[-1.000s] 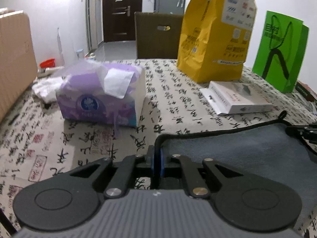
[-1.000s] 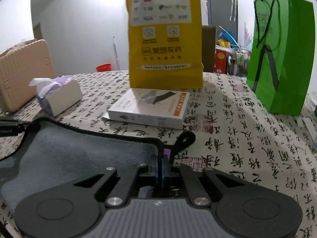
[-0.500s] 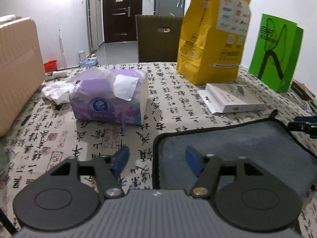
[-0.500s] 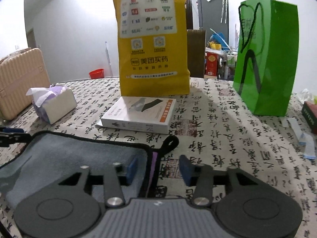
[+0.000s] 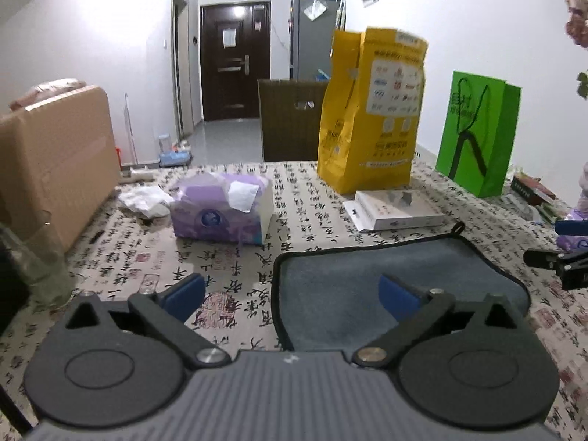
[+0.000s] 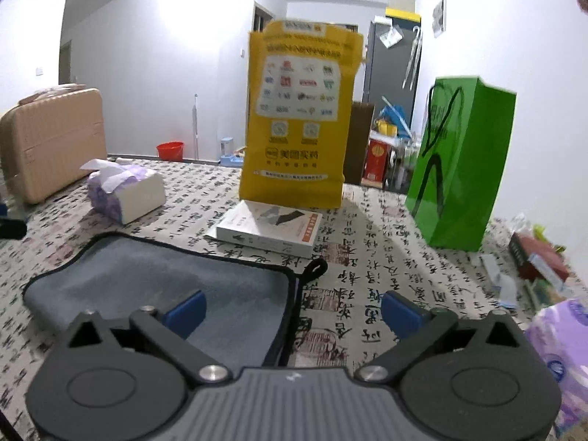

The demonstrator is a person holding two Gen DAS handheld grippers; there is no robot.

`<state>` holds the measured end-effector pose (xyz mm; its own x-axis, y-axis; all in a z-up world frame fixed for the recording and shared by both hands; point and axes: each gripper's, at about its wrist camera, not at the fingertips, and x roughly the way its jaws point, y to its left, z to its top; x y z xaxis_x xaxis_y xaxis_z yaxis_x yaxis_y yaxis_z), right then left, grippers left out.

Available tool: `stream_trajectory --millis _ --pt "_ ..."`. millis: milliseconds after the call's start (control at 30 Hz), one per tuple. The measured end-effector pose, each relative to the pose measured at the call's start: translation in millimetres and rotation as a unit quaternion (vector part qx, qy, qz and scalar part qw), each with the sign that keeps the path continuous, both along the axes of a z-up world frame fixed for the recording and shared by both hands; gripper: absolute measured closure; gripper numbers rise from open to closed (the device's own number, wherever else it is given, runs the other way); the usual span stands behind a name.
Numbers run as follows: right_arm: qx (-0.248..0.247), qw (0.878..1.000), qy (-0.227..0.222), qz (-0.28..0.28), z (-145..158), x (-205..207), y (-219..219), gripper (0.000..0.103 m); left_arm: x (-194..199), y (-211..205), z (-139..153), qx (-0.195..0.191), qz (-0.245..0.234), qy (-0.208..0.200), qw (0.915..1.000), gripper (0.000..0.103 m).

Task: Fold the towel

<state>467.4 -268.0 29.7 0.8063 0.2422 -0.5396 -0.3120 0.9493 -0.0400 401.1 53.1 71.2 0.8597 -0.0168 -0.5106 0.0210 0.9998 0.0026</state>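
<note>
A grey towel (image 5: 386, 275) with black trim lies folded flat on the calligraphy-print tablecloth; it also shows in the right wrist view (image 6: 154, 286). My left gripper (image 5: 290, 294) is open and empty, raised above the towel's left edge. My right gripper (image 6: 292, 308) is open and empty, raised above the towel's right edge, near its black hanging loop (image 6: 316, 268). The right gripper's tips also show at the right edge of the left wrist view (image 5: 558, 261).
A purple tissue pack (image 5: 220, 213), a white box (image 5: 397, 209), a tall yellow paper bag (image 5: 371, 117) and a green bag (image 5: 477, 132) stand beyond the towel. A beige suitcase (image 6: 51, 139) is at the left. Another purple pack (image 6: 562, 349) lies near right.
Both grippers opened and let go of the towel's edge, then pulled back and rose. The towel now lies flat on the table.
</note>
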Motion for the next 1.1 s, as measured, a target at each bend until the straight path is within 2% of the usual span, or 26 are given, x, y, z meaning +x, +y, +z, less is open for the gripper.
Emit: stream_trajectory --millis 200,667,867,1100 --pt "-0.006 1.000 -0.020 0.010 15 -49 4 0.000 -44 -10 5 0.001 -0.002 -0.016 0.9999 0.000" --pt "0.022 0.997 -0.068 0.011 37 -156 -8 0.000 -148 -23 17 0.001 0.002 -0.062 0.9981 0.000" --pt "0.025 0.995 -0.087 0.033 35 -194 -7 0.000 -185 -26 10 -0.003 0.004 -0.074 0.9973 0.000" --pt "0.064 0.992 -0.098 0.037 32 -235 -7 0.000 -218 -36 -4 -0.003 0.007 -0.083 0.9965 0.000"
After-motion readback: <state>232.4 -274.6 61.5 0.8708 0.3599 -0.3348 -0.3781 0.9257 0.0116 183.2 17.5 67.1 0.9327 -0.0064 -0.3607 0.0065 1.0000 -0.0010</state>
